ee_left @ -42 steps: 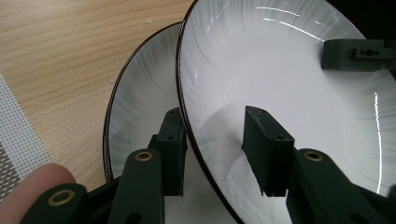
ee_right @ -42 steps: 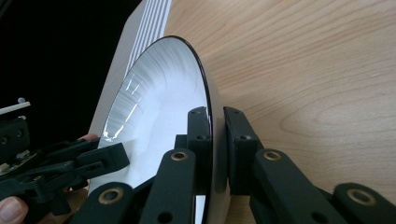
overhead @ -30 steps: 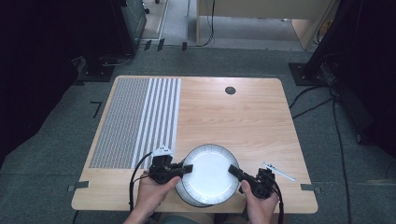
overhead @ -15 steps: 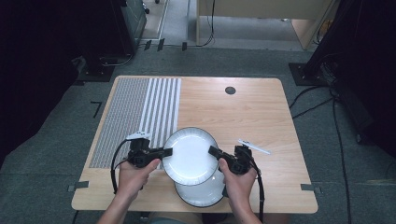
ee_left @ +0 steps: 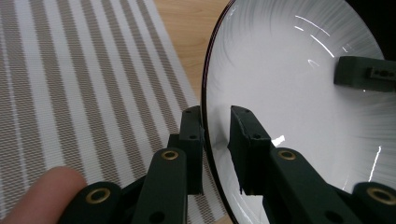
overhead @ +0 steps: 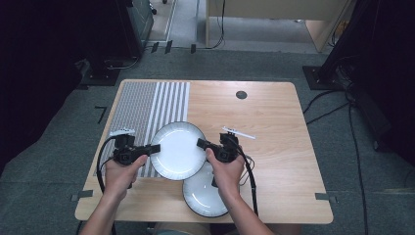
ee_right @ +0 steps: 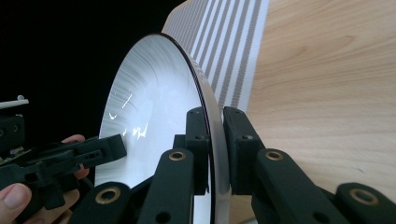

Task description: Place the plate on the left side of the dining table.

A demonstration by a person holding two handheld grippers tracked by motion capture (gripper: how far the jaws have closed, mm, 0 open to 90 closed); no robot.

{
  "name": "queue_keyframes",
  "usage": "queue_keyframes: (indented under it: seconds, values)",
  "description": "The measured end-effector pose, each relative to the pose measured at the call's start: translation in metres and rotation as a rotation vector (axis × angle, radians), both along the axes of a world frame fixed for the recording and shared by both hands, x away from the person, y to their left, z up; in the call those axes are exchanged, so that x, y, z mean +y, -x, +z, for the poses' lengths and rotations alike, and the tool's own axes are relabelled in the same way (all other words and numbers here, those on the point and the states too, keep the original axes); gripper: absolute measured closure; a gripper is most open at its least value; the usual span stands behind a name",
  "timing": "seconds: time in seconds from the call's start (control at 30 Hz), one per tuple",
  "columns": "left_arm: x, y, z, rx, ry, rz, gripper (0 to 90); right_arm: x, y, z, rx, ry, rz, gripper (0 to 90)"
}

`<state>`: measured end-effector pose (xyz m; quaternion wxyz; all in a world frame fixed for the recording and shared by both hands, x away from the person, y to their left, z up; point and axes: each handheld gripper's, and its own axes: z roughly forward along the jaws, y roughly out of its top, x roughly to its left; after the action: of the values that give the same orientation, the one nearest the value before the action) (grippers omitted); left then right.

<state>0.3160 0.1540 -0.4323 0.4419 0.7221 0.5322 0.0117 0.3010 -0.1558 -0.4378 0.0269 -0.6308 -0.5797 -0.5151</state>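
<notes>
Since half a second ago, the upper plate (overhead: 177, 150) has been carried further up and left, off the lower plate (overhead: 205, 195), which is left on the table (overhead: 274, 127) by the near edge.

Left to right: the striped mat (overhead: 147, 105) is overlapped by the plate's left edge. The left gripper (overhead: 152, 148) is clamped on the plate's left rim, one jaw under, one over, as seen in the left gripper view (ee_left: 217, 140). The plate (ee_right: 154, 116) is held between both grippers, apparently just above the surface; height cannot be judged well from above. The right gripper (overhead: 201, 143) is clamped on the opposite rim, jaws pinching the edge in the right gripper view (ee_right: 215, 140).

Step in hand, as judged: a two-handed carry toward the mat. A level lowering and a matched release of both jaws would be called for next.

Both forearms reach in from the near edge, hands turned inward and facing each other.
</notes>
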Motion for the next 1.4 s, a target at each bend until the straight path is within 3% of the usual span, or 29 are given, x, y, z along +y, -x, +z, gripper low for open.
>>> queue_keyframes:
  seconds: [0.4,0.77,1.4]
  values:
    - [0.040,-0.025,-0.003,0.024,-0.020,0.062,76.7,0.043,-0.040,-0.006,0.033,-0.011,0.032,80.8]
    - [0.071,-0.049,-0.011,0.052,-0.028,0.099,77.0,0.078,-0.073,-0.010,0.053,0.011,0.038,80.1]
    - [0.104,-0.103,-0.034,0.127,-0.017,0.180,78.1,0.121,-0.125,-0.029,0.083,0.034,0.005,79.0]
